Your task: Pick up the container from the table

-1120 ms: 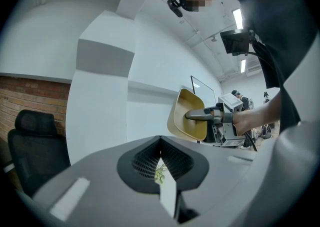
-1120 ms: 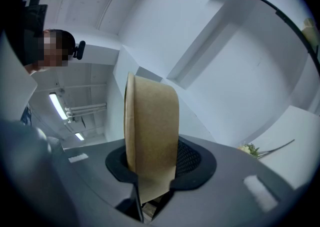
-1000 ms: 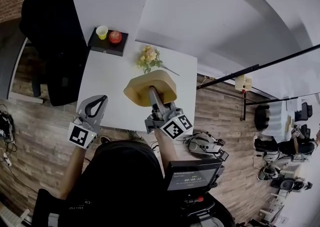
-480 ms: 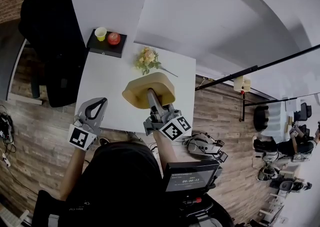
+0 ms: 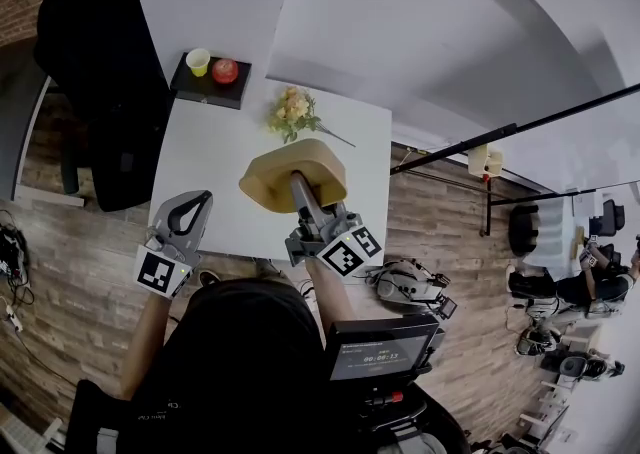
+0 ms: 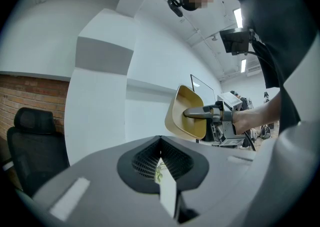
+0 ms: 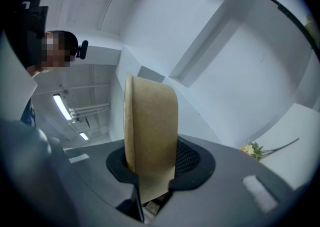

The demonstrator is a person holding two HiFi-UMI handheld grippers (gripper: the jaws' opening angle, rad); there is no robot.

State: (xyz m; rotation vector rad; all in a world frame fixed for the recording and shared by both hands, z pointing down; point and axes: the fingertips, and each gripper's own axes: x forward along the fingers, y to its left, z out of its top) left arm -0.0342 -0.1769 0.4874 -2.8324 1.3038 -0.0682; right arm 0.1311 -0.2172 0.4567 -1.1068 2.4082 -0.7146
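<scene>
The container (image 5: 290,167), a tan paper tray, is tipped on its edge and held over the white table (image 5: 205,157). My right gripper (image 5: 297,184) reaches into it from the near side. Its jaws are closing, with the container's wall (image 7: 150,131) pinched between the pads. The left gripper view shows the same container (image 6: 186,117) with one right finger (image 6: 196,113) inside it. My left gripper (image 5: 197,204) is shut and empty at the table's near left edge, apart from the container.
A bunch of pale flowers (image 5: 290,112) lies on the table behind the container. A black tray (image 5: 212,90) at the far left corner carries a yellow cup (image 5: 199,62) and a red apple (image 5: 225,70). A black chair (image 5: 95,72) stands left of the table.
Only the head view has shifted slightly. Both grippers and the container keep their places relative to the table.
</scene>
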